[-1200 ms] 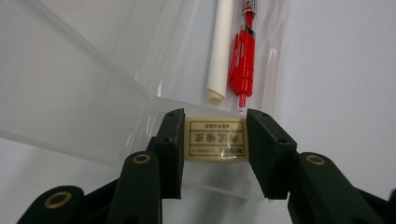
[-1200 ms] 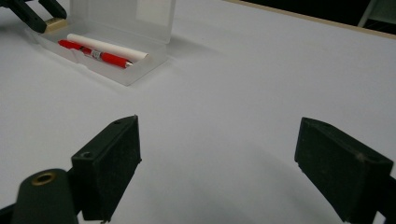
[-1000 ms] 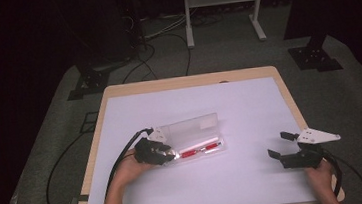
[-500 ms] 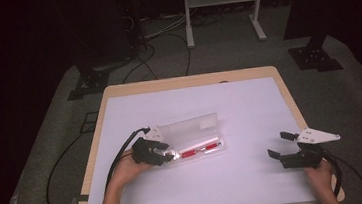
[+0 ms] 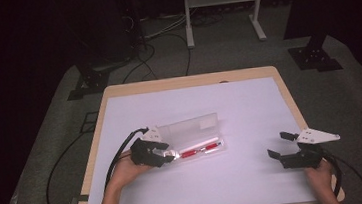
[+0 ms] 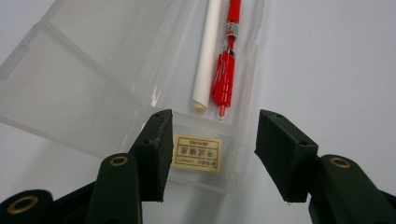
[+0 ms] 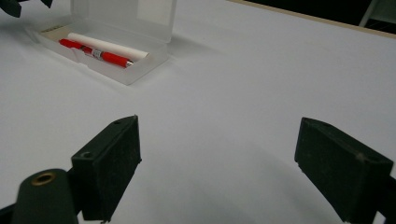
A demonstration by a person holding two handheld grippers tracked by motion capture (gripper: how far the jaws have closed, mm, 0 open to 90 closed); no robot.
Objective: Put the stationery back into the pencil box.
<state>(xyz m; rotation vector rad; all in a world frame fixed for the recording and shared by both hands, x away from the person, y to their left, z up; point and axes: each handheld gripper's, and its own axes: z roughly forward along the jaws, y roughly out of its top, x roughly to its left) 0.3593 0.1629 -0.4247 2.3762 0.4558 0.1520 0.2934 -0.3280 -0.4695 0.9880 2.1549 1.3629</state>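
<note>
A clear plastic pencil case (image 5: 193, 141) lies open on the white table top, its lid (image 6: 93, 88) tipped back. Inside lie a red pen (image 6: 225, 74) and a white stick (image 6: 208, 51), with a small label (image 6: 196, 153) at the near end. My left gripper (image 5: 166, 156) is at the case's left end. Its jaws have just been opening. That end of the case sits between them, and the pads (image 6: 156, 149) no longer press on it. My right gripper (image 5: 278, 144) rests open over bare table at the right, nothing between its fingers; its view shows the case (image 7: 109, 46) far off.
The white sheet covers a wooden table (image 5: 187, 81). A black cable (image 5: 119, 158) trails from the left gripper over the table's left edge. A metal stand (image 5: 220, 8) and more cables are on the floor beyond the far edge.
The left gripper has eased slightly to the left at the case's end. The case, the pen and the right gripper have stayed put.
</note>
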